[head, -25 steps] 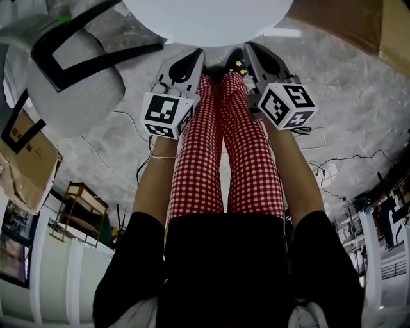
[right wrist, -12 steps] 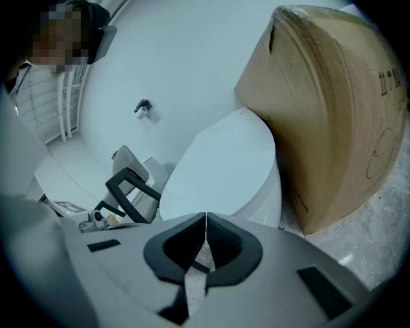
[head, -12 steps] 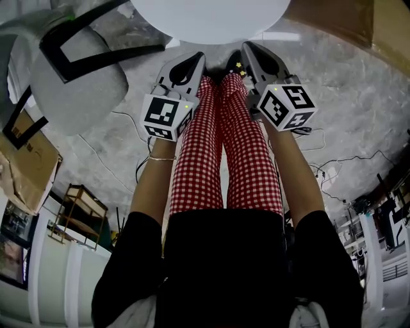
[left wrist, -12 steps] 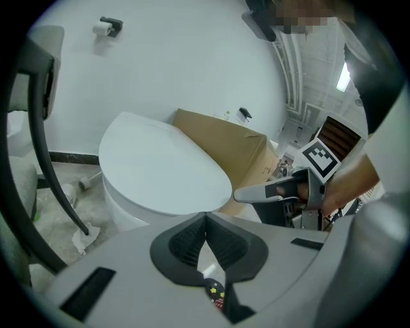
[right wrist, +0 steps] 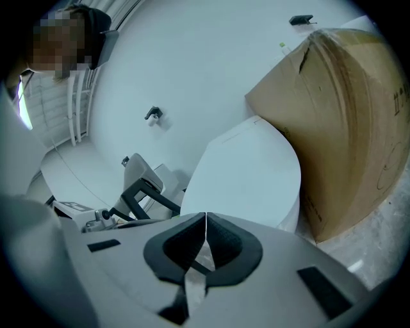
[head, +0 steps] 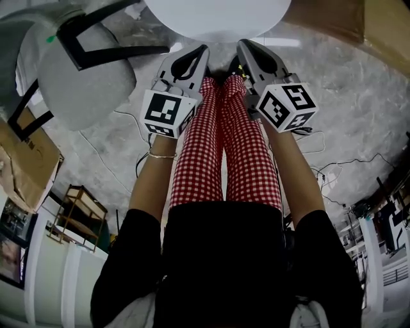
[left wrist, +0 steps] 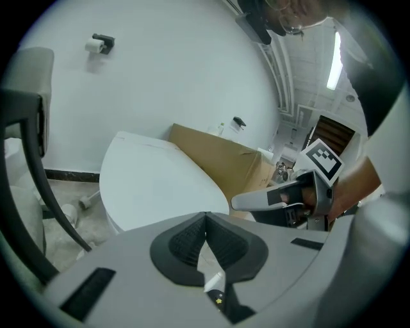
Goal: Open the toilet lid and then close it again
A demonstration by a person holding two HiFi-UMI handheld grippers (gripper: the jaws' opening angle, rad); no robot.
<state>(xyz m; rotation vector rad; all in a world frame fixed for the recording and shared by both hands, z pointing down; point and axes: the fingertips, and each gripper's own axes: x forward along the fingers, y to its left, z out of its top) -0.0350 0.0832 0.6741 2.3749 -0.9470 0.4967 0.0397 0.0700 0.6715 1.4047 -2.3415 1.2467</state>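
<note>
Your left claw (head: 200, 52) is clenched: in the left gripper view the two pads meet tip to tip with nothing between them (left wrist: 205, 215). Your right claw (head: 243, 46) is the same, pads pressed together and empty (right wrist: 205, 215). Neither one touches the toilet lid (head: 218, 16).

Head view: both claws are held out ahead of you, side by side, one on each side of your red-checked trousers (head: 224, 147). Their tips point toward the near edge of the lid and stop just short of it. The marker cubes face up at you.

The toilet lid is the white oval at the top centre of the head view and looks to be lying down. Left gripper view has it ahead and a bit left (left wrist: 154, 186); your right claw shows at the right of that view (left wrist: 282, 198). Right gripper view has the lid ahead and slightly right (right wrist: 250, 173).

A cardboard box (head: 378, 25) stands just beside the toilet on your right, brown and large in both gripper views (left wrist: 224, 160) (right wrist: 346, 128). A grey chair with a black frame (head: 83, 70) sits to your left, near the toilet. A paper-roll holder (left wrist: 99, 43) hangs high on the white wall. The floor (head: 346, 102) is grey mottled concrete, with thin cables (head: 346, 160) on it to your right.
</note>
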